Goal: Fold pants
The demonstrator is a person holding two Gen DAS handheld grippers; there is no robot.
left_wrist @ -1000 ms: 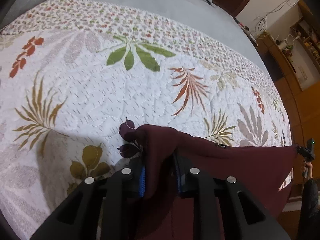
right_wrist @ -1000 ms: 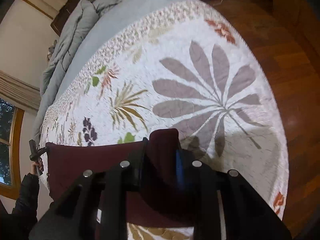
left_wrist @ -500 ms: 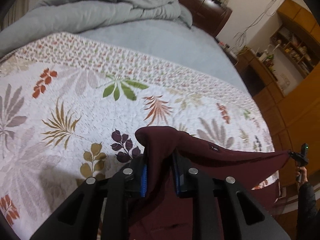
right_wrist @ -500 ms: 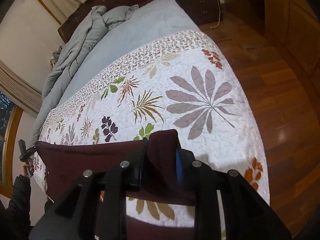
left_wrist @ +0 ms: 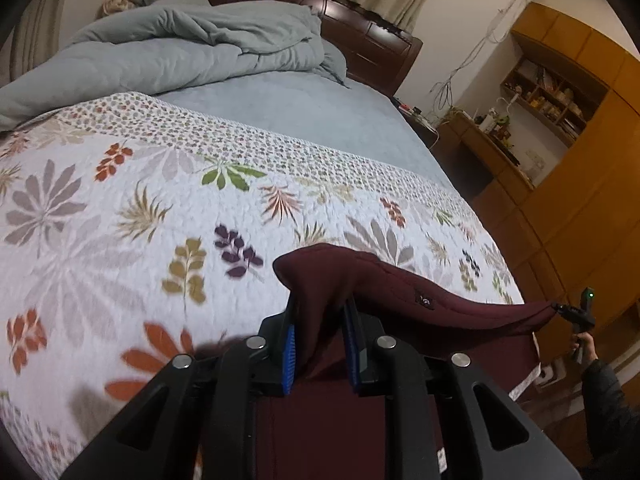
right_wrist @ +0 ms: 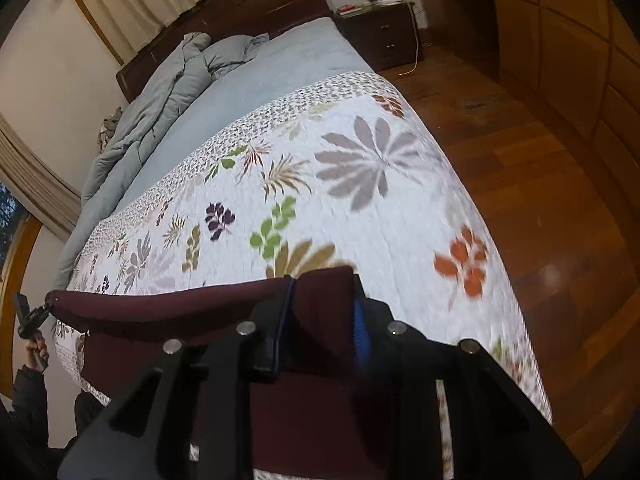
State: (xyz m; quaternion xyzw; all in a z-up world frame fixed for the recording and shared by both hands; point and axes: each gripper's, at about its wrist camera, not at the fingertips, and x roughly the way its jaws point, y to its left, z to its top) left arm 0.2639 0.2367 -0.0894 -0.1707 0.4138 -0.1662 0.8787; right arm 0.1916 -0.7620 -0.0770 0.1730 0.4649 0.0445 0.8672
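The dark maroon pants [left_wrist: 432, 304] hang stretched between my two grippers above the foot of the bed. My left gripper [left_wrist: 320, 340] is shut on one end of the top edge, cloth bunched between its blue pads. My right gripper [right_wrist: 320, 320] is shut on the other end of the pants [right_wrist: 160, 312]. The rest of the pants drops below both grippers, out of sight. In the left wrist view the right gripper [left_wrist: 576, 314] shows far right; in the right wrist view the left gripper [right_wrist: 32, 320] shows far left.
A white quilt with a leaf print [left_wrist: 160, 200] covers the near half of the bed. A rumpled grey duvet [left_wrist: 180, 52] lies at the dark wooden headboard [left_wrist: 360, 36]. A nightstand [right_wrist: 380, 36], wooden floor [right_wrist: 540, 200] and wooden cabinets [left_wrist: 580, 160] stand on the right.
Both grippers have risen and pulled back from the bed with the pants held between them. More of the bed, the duvet and the headboard has come into view.
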